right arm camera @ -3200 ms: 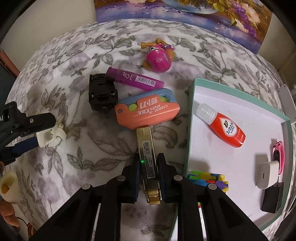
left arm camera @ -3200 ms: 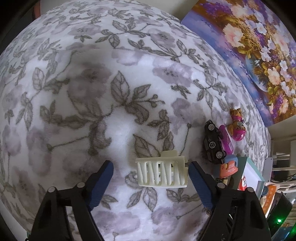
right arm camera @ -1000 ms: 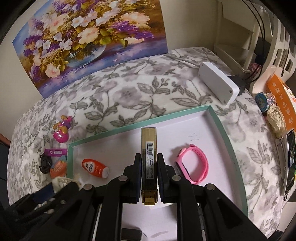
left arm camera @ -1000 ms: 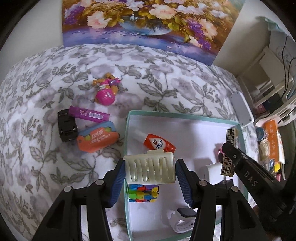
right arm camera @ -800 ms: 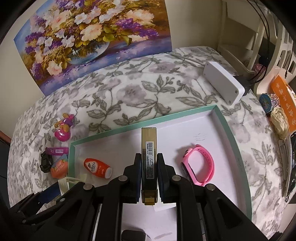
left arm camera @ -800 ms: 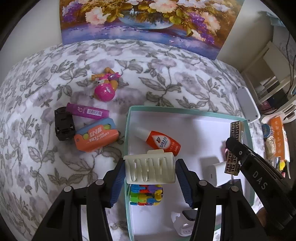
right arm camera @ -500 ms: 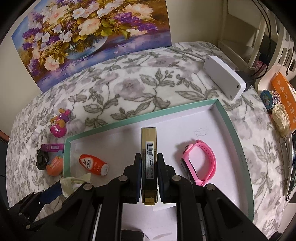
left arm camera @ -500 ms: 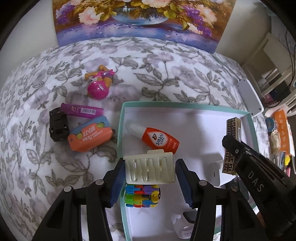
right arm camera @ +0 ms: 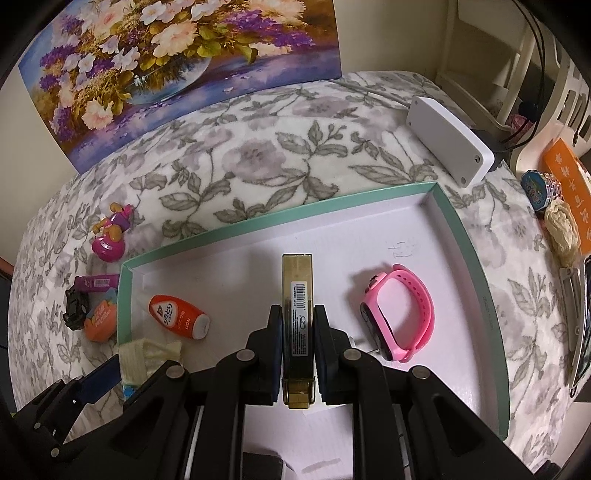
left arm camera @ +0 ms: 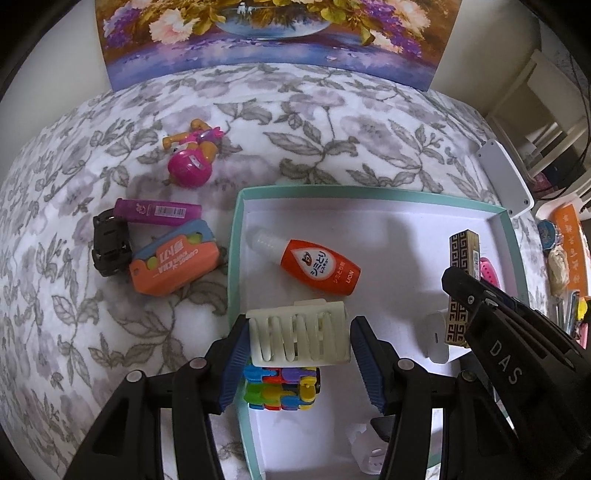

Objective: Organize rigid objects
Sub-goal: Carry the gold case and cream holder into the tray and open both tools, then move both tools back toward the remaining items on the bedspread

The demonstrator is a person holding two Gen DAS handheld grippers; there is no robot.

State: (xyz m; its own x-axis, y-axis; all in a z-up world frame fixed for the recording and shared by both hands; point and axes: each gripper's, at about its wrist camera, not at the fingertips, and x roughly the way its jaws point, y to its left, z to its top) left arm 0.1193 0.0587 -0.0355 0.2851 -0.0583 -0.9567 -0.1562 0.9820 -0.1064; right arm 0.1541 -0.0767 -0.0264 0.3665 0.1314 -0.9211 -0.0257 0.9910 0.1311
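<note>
Cream slotted clip [left arm camera: 298, 336] between left hand-held gripper [left arm camera: 297, 356] fingers, above teal tray [left arm camera: 232, 266]

Grey floral blanket [left arm camera: 332, 122] across the bed; behind it, flower painting [right arm camera: 177, 48] against cream wall [right arm camera: 388, 33]. At right, white shelving [right arm camera: 517, 74], dim warm light.

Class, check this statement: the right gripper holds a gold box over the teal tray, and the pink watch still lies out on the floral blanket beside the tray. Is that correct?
Not quite. The right gripper does hold the gold box over the teal tray, but the pink watch lies inside the tray, on its white floor, not on the floral blanket. The right wrist view shows this.
</note>
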